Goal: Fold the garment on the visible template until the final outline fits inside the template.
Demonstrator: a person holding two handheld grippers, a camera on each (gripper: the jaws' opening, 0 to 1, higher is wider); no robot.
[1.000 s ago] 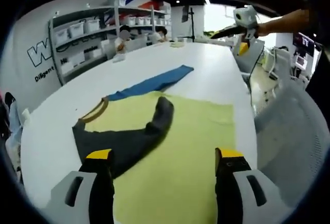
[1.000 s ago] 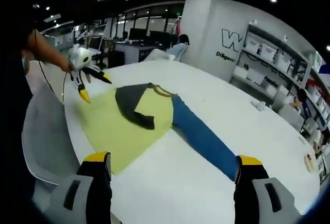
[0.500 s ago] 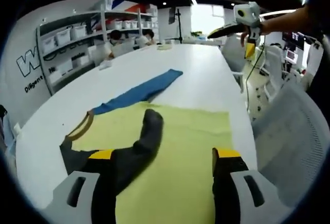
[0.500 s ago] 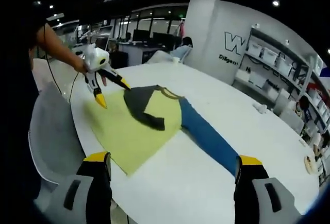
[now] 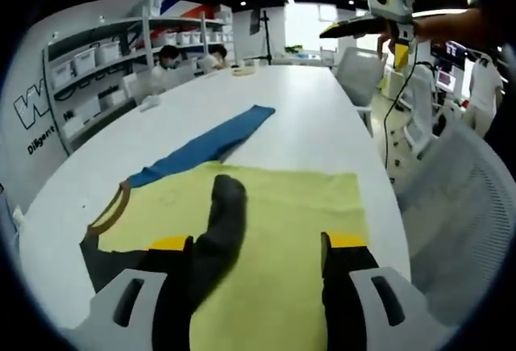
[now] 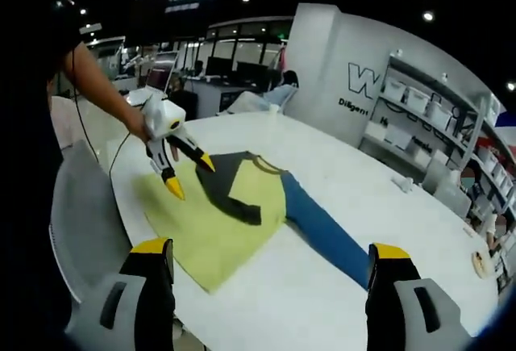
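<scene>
A long-sleeved garment lies flat on the white table. Its yellow body has a dark grey sleeve folded across it, and a blue sleeve stretches away over the table. My left gripper hovers open low over the near hem, one jaw above the grey sleeve. In the right gripper view the left gripper is held over the yellow body, beside the grey sleeve and blue sleeve. My right gripper is open and holds nothing. It stays high above the table's far side.
A grey mesh chair stands at the table edge beside the garment, seen as well in the other view. Shelving with bins lines the wall. People sit at the far end, near small items.
The left gripper has come lower and closer over the garment's near part. The right gripper has drawn back and up. The garment lies as before.
</scene>
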